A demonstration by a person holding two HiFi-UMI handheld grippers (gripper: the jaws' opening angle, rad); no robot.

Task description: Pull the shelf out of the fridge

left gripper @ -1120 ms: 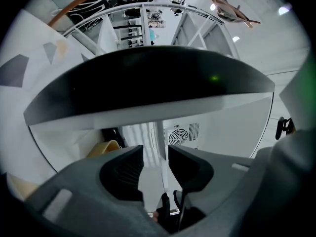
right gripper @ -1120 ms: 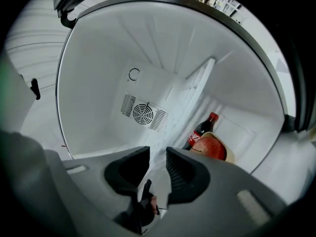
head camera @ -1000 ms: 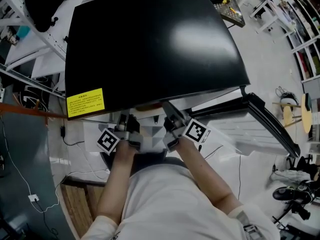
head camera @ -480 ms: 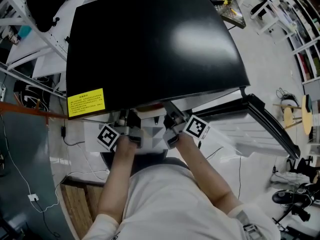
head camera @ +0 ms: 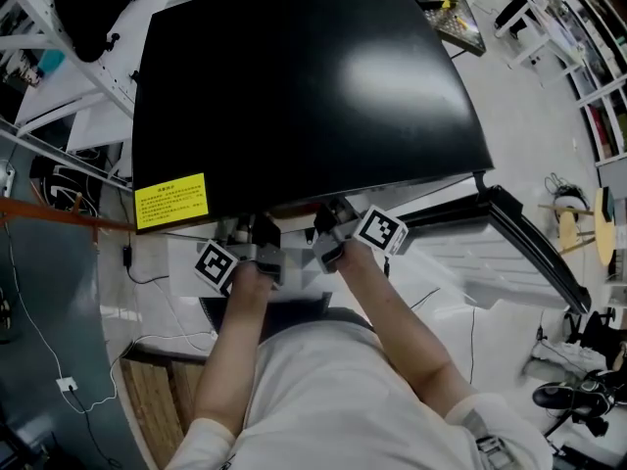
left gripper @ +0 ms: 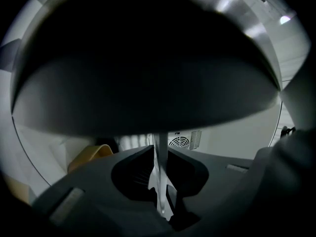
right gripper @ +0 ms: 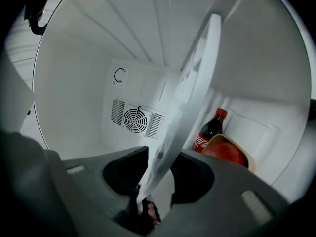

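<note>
A pale workshop floor (head camera: 529, 106) with racks and cables surrounds one black fridge (head camera: 304, 96), seen from above; its one door (head camera: 529, 243) stands open toward 4 o'clock, one yellow label (head camera: 171, 201) sits at 8 o'clock on its top, and one wooden board (head camera: 157, 399) lies at 7 o'clock

Inside are one white shelf (right gripper: 195, 78), one fan grille (right gripper: 135, 117) on the back wall, one cola bottle (right gripper: 210, 130) and one tan bowl (right gripper: 228, 152) at 4 o'clock

There are two grippers, both reaching under the fridge's front edge. The left gripper (left gripper: 159, 154) pinches the shelf's thin front edge, which runs toward 12 o'clock. The right gripper (right gripper: 160, 157) has its jaws spread wide, with the tilted shelf passing between them toward 1 o'clock
</note>
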